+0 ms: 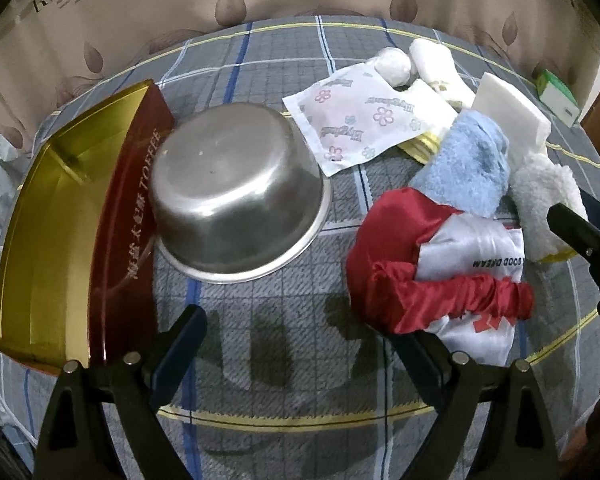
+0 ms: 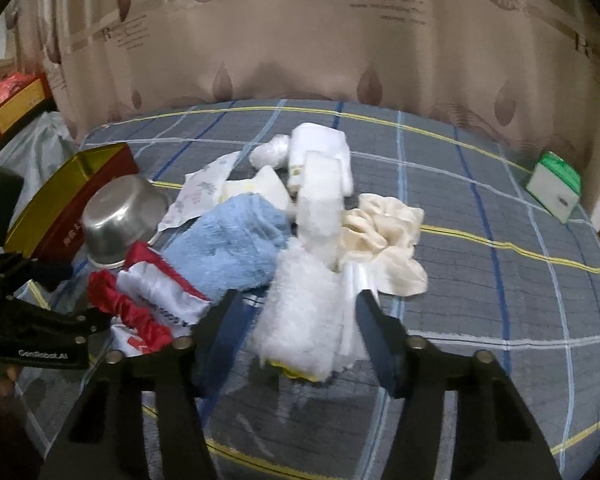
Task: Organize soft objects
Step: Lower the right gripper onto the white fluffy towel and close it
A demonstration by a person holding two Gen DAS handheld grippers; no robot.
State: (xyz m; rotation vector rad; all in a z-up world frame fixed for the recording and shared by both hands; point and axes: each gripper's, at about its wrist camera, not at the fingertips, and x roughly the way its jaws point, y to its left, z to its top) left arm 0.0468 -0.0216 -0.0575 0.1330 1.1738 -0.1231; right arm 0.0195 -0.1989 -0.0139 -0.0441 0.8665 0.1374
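Right gripper (image 2: 296,312) of mine straddles the fluffy white cloth (image 2: 300,320), one finger at each side of it; whether the pads truly press it I cannot tell, since the fabric bulges between them. It lies at the near end of a heap of soft things on the grey plaid bedspread (image 2: 480,280): a blue towel (image 2: 236,248) just to its left, a cream cloth (image 2: 384,244) to its right, and a white foam block (image 2: 320,200) behind. My left gripper (image 1: 300,344) hangs over bare bedspread (image 1: 284,364) with its jaws spread wide and nothing between them. Beside its right finger rests the red and white satin bag (image 1: 440,268), touching the blue towel (image 1: 464,164). Ahead on the left a steel bowl (image 1: 236,192) leans tilted against a red and gold tin (image 1: 72,232). Behind the bowl a flowered packet (image 1: 352,116) lies flat.
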